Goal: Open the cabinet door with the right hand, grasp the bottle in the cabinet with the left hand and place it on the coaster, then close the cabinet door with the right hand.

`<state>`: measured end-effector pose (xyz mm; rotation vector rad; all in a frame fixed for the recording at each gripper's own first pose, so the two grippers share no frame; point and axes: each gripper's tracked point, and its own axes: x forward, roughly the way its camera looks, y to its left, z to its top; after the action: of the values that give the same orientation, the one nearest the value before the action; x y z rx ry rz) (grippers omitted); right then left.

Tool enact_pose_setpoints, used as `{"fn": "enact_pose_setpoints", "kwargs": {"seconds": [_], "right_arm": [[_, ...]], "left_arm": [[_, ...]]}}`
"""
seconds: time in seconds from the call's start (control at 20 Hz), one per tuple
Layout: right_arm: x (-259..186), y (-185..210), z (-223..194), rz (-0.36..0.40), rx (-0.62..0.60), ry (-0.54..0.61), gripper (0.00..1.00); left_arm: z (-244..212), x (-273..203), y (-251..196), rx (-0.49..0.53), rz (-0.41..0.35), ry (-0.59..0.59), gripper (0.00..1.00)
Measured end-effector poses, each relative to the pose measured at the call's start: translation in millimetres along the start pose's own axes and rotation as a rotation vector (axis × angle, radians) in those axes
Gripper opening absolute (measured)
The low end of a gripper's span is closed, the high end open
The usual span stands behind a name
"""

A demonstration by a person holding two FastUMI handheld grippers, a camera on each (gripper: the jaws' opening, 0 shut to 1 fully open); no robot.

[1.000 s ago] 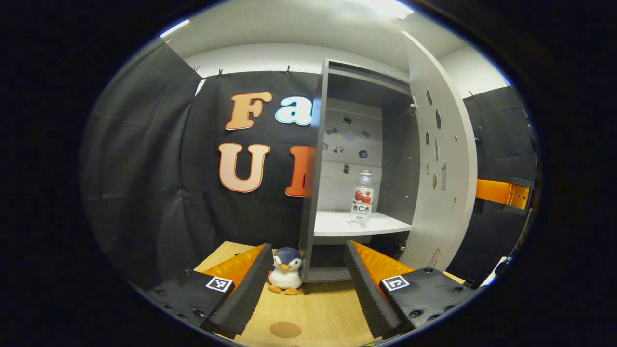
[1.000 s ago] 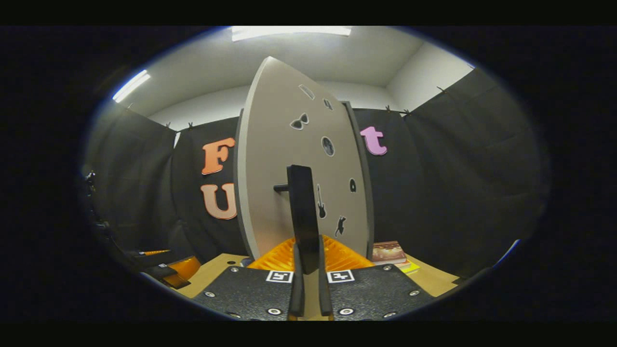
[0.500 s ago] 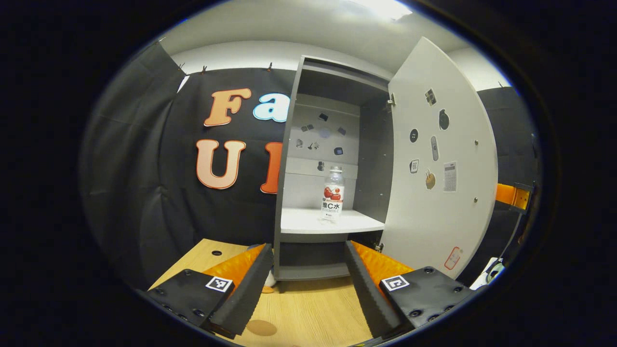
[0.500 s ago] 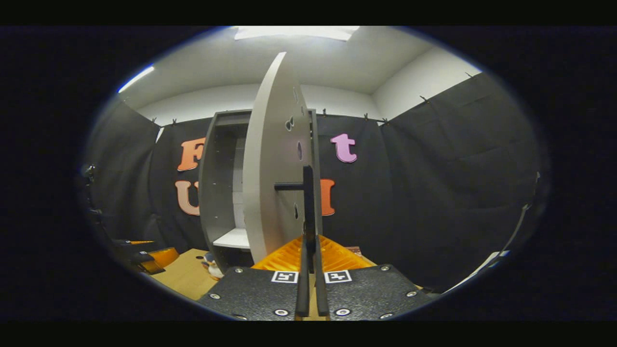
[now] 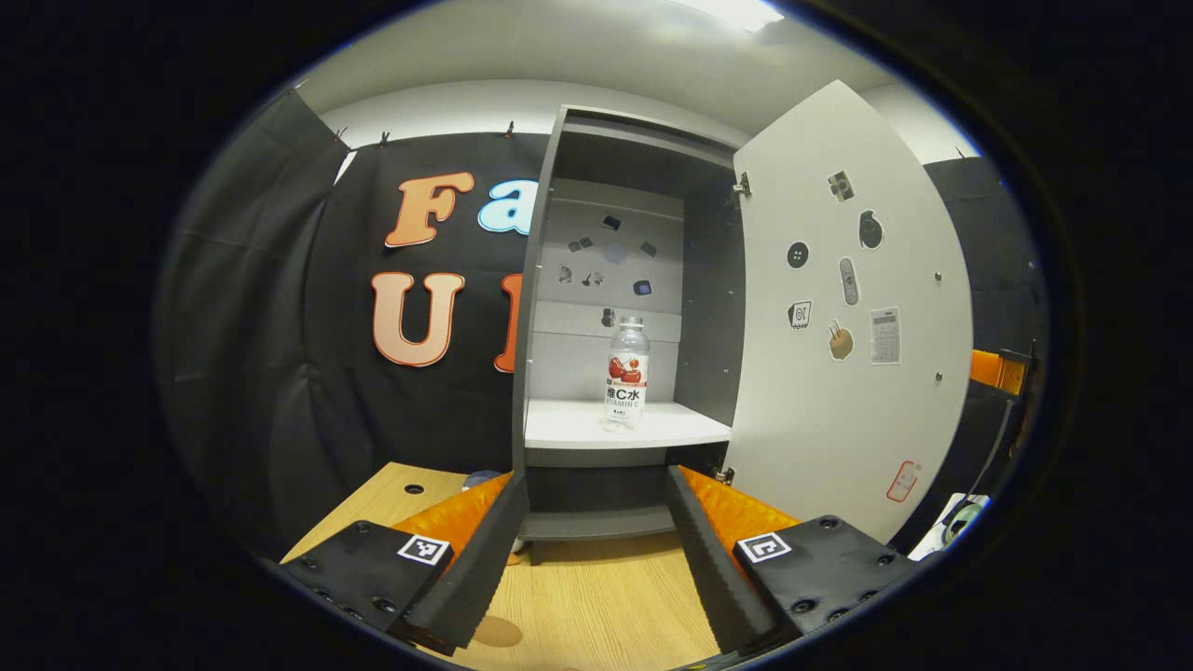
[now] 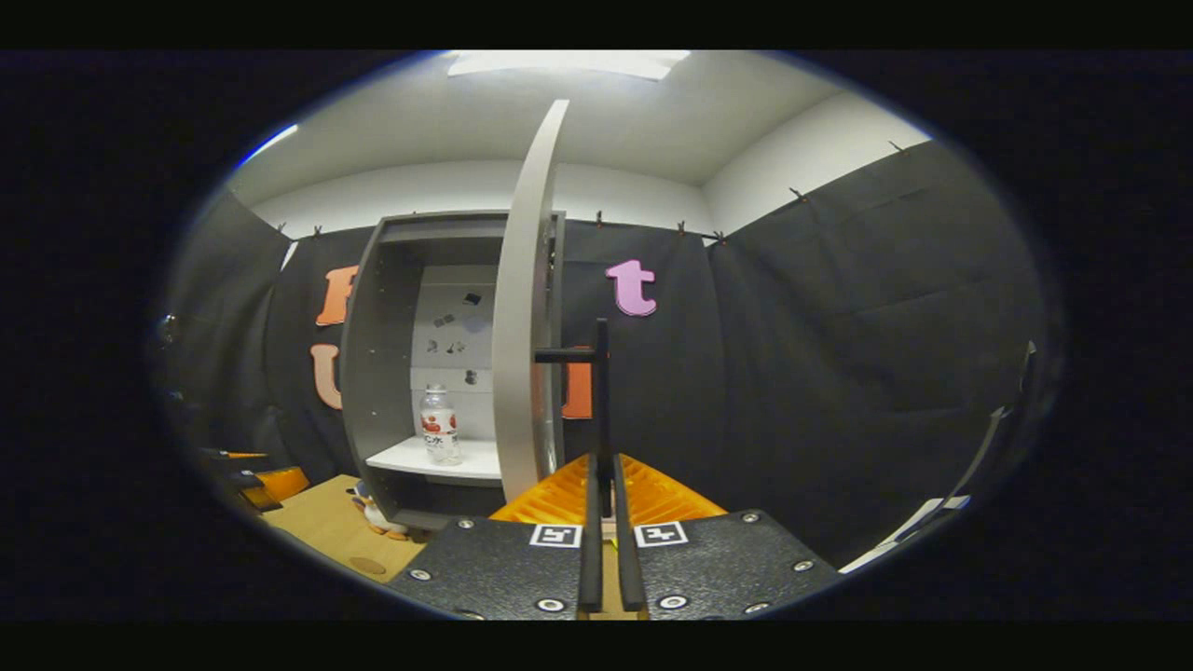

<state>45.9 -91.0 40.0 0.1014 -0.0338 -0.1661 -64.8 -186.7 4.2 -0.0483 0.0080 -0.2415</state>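
The door handle (image 6: 601,410) is clamped by the right hand-held gripper (image 6: 604,522); the cabinet door (image 5: 843,354) is swung wide. The bottle (image 5: 626,375) stands on the shelf (image 5: 569,427), straight ahead of the open left hand-held gripper (image 5: 592,522), which should be advanced level, fingers passed either side.

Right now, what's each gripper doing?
Left gripper: open, holding nothing.
Right gripper: shut on the door handle.
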Motion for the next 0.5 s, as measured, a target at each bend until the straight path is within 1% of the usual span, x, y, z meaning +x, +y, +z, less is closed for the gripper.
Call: {"fn": "enact_pose_setpoints", "kwargs": {"seconds": [0.05, 0.1, 0.15, 0.25, 0.3, 0.35, 0.45, 0.5], "right_arm": [[0, -3, -1, -0.015, 0.004, 0.002, 0.10], [1, -6, 0, -0.032, 0.000, 0.005, 0.12], [0, -9, 0, -0.041, -0.009, 0.007, 0.13], [-4, -7, -2, -0.030, -0.006, 0.024, 0.16], [-6, -4, -3, -0.016, -0.002, 0.032, 0.23], [-9, -2, -4, -0.004, -0.007, 0.036, 0.23], [-13, -9, -4, -0.015, -0.030, 0.041, 0.37], [-17, -9, -4, -0.019, -0.033, 0.045, 0.36]], "left_arm": [[-2, 2, -3, -0.007, -0.001, 0.004, 0.96], [-3, 4, -7, -0.014, -0.004, 0.007, 0.94], [-4, 7, -9, -0.020, -0.006, 0.009, 0.96], [-3, 13, -11, -0.018, 0.000, 0.011, 0.97], [-3, 15, -11, -0.017, 0.002, 0.011, 0.94], [-4, 19, -12, -0.021, 0.004, 0.011, 0.96], [-3, 27, -14, -0.036, -0.004, 0.014, 0.96], [-1, 33, -14, -0.042, -0.010, 0.015, 0.96]]}}
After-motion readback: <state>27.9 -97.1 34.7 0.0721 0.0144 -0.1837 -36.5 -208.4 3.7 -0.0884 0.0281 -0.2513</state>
